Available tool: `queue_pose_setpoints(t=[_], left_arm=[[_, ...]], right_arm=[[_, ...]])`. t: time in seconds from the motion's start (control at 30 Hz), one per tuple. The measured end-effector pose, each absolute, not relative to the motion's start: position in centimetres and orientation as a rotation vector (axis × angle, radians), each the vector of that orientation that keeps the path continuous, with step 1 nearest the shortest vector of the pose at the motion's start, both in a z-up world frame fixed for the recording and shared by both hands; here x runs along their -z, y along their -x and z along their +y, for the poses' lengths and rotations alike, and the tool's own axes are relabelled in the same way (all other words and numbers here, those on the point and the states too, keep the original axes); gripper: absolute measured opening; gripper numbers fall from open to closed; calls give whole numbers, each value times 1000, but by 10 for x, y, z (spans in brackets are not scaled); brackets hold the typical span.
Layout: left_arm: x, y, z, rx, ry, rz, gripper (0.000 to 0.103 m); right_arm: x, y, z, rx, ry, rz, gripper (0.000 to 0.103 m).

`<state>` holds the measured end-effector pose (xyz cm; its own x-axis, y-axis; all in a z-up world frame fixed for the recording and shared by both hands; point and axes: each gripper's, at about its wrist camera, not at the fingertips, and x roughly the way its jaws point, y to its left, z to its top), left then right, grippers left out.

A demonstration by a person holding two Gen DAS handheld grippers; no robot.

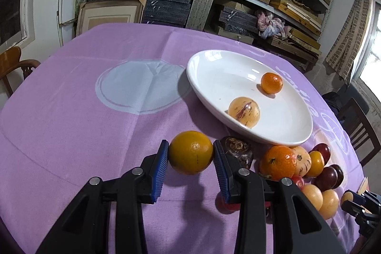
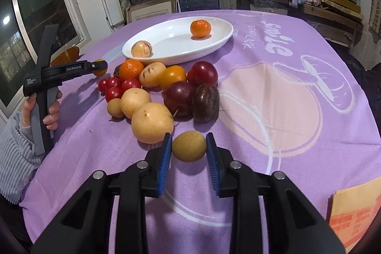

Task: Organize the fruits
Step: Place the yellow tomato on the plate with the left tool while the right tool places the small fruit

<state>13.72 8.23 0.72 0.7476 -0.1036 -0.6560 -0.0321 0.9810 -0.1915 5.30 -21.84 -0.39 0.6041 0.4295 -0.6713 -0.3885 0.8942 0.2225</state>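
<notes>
The left gripper (image 1: pixel 190 154) is closed on a large orange (image 1: pixel 190 152), both blue pads pressed against its sides above the purple tablecloth (image 1: pixel 71 123); to its right, the white oval plate (image 1: pixel 204 85) is seen holding a striped pale fruit (image 1: pixel 243 112) and a small tangerine (image 1: pixel 271 83), well apart; below the plate, a heap of mixed fruit (image 2: pixel 152 87) is gathered on the cloth; at the heap's near edge, the right gripper (image 2: pixel 189 146) is closed on a small yellow-brown fruit (image 2: pixel 189 146), pads touching both sides, just beside a large pale yellow fruit (image 2: pixel 152 122).
</notes>
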Motion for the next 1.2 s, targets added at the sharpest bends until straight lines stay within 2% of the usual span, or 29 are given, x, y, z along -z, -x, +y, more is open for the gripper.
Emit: queue_pose_setpoints(t=[0.27, 0.6, 0.67, 0.7, 0.87, 0.9, 0.93, 0.97, 1.0, 1.03, 1.1, 1.2], left_arm=[[-35, -184, 41, 78, 144, 708, 38], [-19, -254, 48, 41, 189, 825, 38], [-14, -262, 52, 23, 191, 841, 38], [-14, -263, 54, 21, 191, 833, 41], [-23, -252, 64, 66, 261, 848, 43], [-28, -245, 66, 76, 266, 843, 47], [-33, -237, 69, 73, 266, 833, 60], [-37, -227, 71, 52, 263, 817, 68], [-42, -214, 74, 22, 260, 793, 80], [-45, -200, 77, 0, 252, 767, 87], [-48, -176, 80, -18, 225, 735, 93], [-42, -142, 77, -66, 156, 710, 95]], right_arm=[[-54, -133, -182, -474, 11, 751, 28], [-24, -225, -136, -427, 51, 846, 29], [-23, -227, -136, -426, 42, 829, 45], [-25, -224, -139, -416, 40, 805, 58], [-43, -195, -158, -420, 18, 720, 61], [-47, -185, -164, -421, 16, 696, 65], [-51, -174, -169, -416, 13, 668, 75], [-55, -162, -175, -406, 10, 633, 83], [-56, -149, -181, -393, 10, 598, 96], [-57, -135, -186, -377, 15, 558, 97], [-55, -113, -194, -338, 42, 522, 99], [-46, -91, -212, -292, 24, 486, 99]])
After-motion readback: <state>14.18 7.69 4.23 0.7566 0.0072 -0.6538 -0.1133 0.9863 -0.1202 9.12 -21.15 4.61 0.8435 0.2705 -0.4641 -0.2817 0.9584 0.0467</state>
